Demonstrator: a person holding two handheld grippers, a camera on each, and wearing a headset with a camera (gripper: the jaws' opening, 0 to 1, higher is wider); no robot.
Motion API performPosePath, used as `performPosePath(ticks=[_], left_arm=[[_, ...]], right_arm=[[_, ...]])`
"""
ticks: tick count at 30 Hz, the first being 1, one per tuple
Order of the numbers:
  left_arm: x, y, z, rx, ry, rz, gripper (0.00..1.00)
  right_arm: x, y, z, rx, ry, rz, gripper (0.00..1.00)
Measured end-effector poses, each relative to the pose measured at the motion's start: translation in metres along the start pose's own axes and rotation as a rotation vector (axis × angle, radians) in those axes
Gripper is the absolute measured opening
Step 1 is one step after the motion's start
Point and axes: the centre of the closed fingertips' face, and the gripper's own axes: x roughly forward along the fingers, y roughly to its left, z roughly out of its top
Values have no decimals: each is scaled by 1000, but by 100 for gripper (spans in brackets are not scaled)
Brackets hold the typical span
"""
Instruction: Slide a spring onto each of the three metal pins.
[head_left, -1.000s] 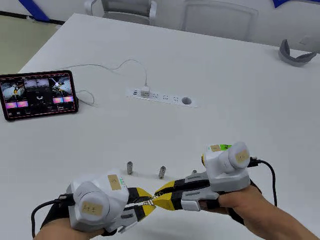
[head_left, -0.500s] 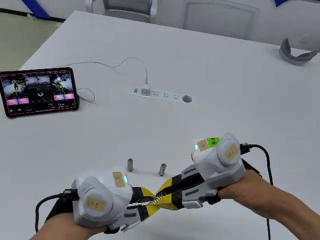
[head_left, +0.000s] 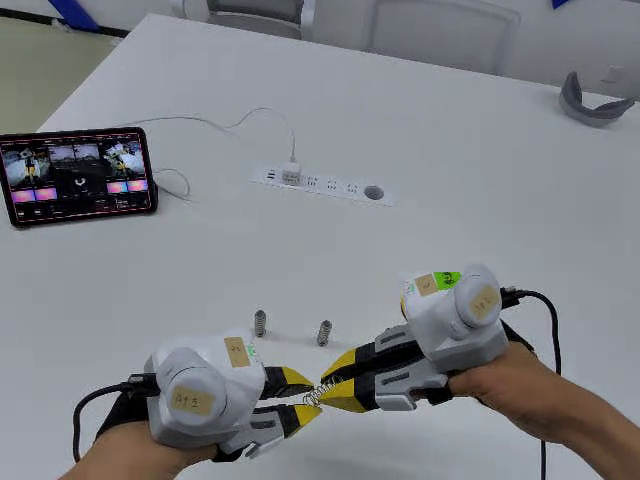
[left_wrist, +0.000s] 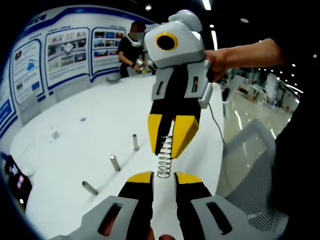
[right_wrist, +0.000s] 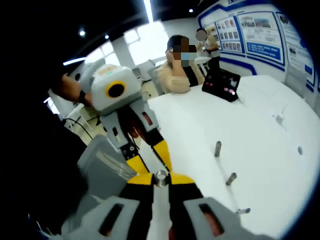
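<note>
right gripper (head_left: 328, 388) drawn back, coiled wire spring (head_left: 312, 396) in yellow tips

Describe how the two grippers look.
Both the left gripper and the right gripper have white-grey bodies, black jaws with yellow tips, tan handwritten labels and a black cable each. The right one carries a green sticker too.

At 6 o'clock on the table (head_left: 480, 200), the left gripper (head_left: 303, 397) and right gripper (head_left: 330, 385) are meeting tip to tip, a spring (head_left: 313, 393) bridging them. Two pins (head_left: 260, 322) are standing just behind; a third pin (left_wrist: 90, 188) is apparently lying flat. The power strip (head_left: 320, 187) is lying at 12 o'clock, the tablet (head_left: 80, 175) at 10.
</note>
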Motion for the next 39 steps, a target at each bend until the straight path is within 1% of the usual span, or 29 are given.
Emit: performPosePath(ticks=[2,4,11,14,20,26,34,37,39], left_arm=[[-2,3,-5,-8,9,11,20],[-4,7,-7,-35,4,23,21],[-13,19,-12,-96,-15,65,23],[-15,21,-12,-106,-17,77,23],[-19,28,-14,-124,-21,105,25],[-23,33,-17,-142,-20,128,29],[-29,38,-22,-166,-18,157,32],[-30,38,-23,-165,-15,158,36],[-32,40,-24,-171,-17,168,37]], right_arm=[[-5,-4,-2,11,-5,-15,12],[-10,-7,-4,25,-12,-30,12],[-27,-21,-11,59,-29,-84,12],[-32,-27,-13,75,-36,-107,12],[-42,-42,-23,88,-12,-165,12],[-51,-58,-36,96,28,-220,12],[-61,-72,-50,106,68,-264,12],[-62,-76,-55,117,75,-268,12],[-64,-79,-59,124,86,-279,12]])
